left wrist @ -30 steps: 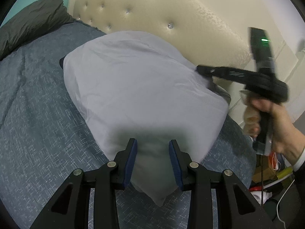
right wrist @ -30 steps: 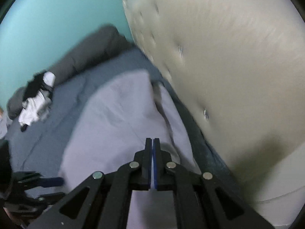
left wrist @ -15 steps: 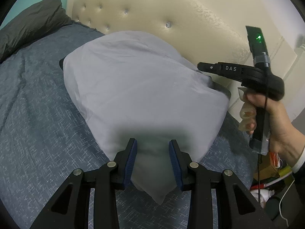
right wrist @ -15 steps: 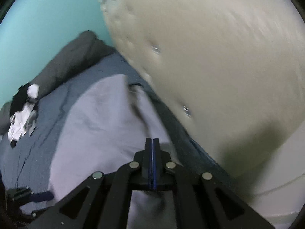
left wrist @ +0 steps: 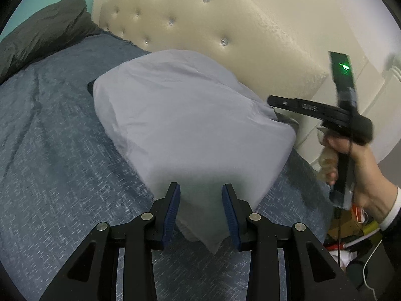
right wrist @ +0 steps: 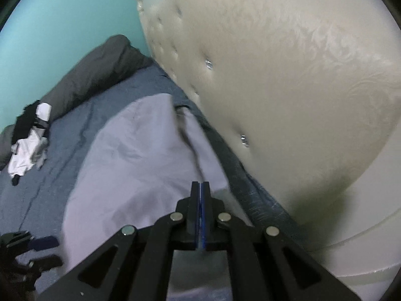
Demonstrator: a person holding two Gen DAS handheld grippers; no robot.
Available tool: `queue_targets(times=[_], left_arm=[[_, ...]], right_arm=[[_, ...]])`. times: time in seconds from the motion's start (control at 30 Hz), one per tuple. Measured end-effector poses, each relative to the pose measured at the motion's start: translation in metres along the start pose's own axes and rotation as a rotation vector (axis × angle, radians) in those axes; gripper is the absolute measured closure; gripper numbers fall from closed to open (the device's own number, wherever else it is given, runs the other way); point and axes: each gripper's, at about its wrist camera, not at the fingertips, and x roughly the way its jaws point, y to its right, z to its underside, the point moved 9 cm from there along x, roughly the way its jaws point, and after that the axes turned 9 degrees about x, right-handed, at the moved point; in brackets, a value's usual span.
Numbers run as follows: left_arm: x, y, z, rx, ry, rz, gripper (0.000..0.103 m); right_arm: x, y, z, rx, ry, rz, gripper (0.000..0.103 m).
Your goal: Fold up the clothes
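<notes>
Mostly one garment: single pale lavender shirt (left wrist: 190,125) spread on blue-grey bedspread (left wrist: 50,163), filling centre of left wrist view, folded into a rough rectangle, near corner hanging to lower centre of frame. Same shirt at centre-left in right wrist view, far edge lying just beside headboard base.

Left gripper (left wrist: 201,200) at bottom centre of own view, two blue pads set partly apart, narrow gap, shirt's near corner seen between the fingers; no pad visibly pressing on cloth, contact not certain. Also visible at lower left corner of right wrist view, blurred.

Right gripper (right wrist: 200,188) at bottom centre of own view, two pads pressed flat together, nothing between them, hovering over shirt's right edge. Seen too at right of left wrist view, black body with one green light lit, gripped by one right hand (left wrist: 356,160), white cuff and dark sleeve at frame's right edge.

One cream tufted headboard (left wrist: 200,25) across upper centre, seven studs countable in left wrist view. One dark grey pillow (left wrist: 42,32) upper left. One teal wall (right wrist: 62,20) upper left of right wrist view. One small pile of black-and-white clothes (right wrist: 30,145) at left edge of right wrist view, well apart from shirt. Clutter with cables (left wrist: 356,238) at lower right of left wrist view, count not readable.
</notes>
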Motion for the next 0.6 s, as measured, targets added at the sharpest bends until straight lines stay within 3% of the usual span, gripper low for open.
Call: queue_targets(times=[0.17,0.3,0.6], left_arm=[[0.000,-0.006,0.006,-0.034,-0.004,-0.005,0.066],[0.005,-0.005,0.014,-0.022,-0.024,-0.017,0.065],[0.004,-0.002,0.021,0.006,-0.043,-0.020,0.065]], right_arm=[[-0.009,-0.026,0.014,-0.013,0.010,-0.064,0.103],[0.003,-0.038,0.030,-0.031,-0.001,-0.060,0.103],[0.018,-0.016,0.041,0.029,-0.008,-0.019,0.103]])
